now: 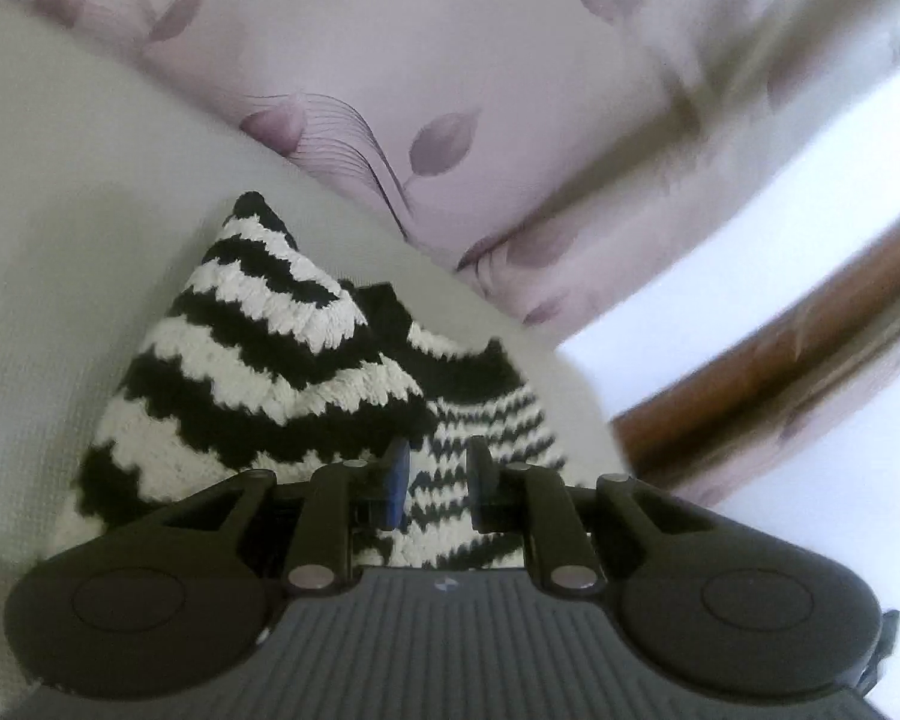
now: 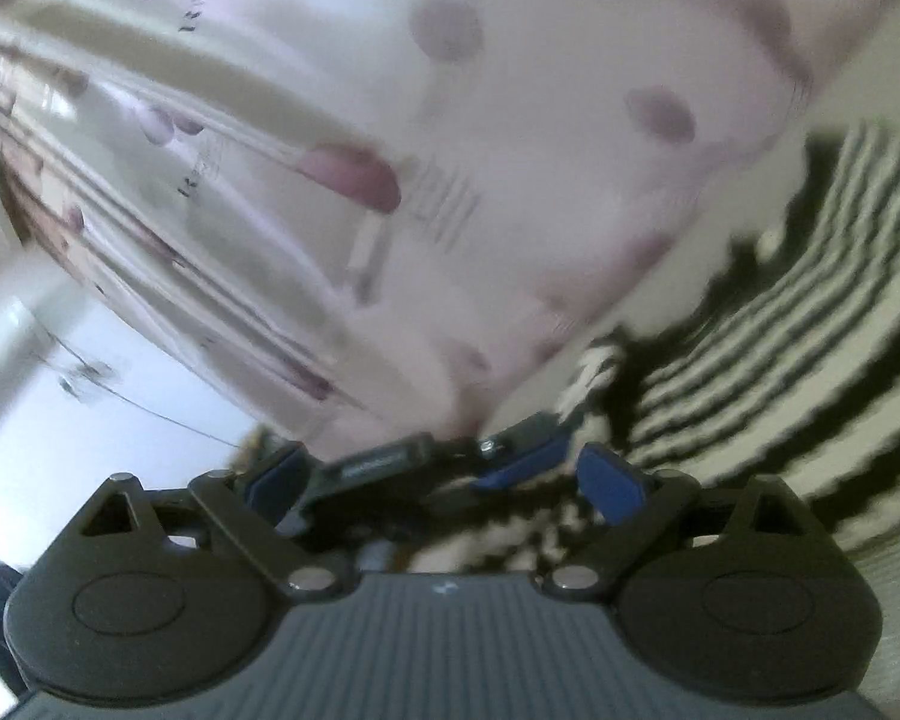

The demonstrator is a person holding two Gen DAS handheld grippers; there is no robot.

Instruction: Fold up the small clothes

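Note:
A small black-and-white striped knit garment (image 1: 270, 360) lies partly folded on a pale cloth surface (image 1: 60, 240), its upper layer turned over the lower one. Just over the garment's near edge, my left gripper (image 1: 437, 468) has its blue pads a narrow gap apart. Stripes show through that gap and nothing is pinched. In the blurred right wrist view the garment (image 2: 810, 312) fills the right side. My right gripper (image 2: 444, 477) is wide open and holds nothing. The left gripper's fingers (image 2: 522, 463) show between its pads.
Lilac bedding with a leaf print (image 1: 450, 90) rises behind the garment and fills most of the right wrist view (image 2: 450, 180). A brown wooden rail (image 1: 780, 360) runs at the right, beside a bright white area (image 1: 720, 228).

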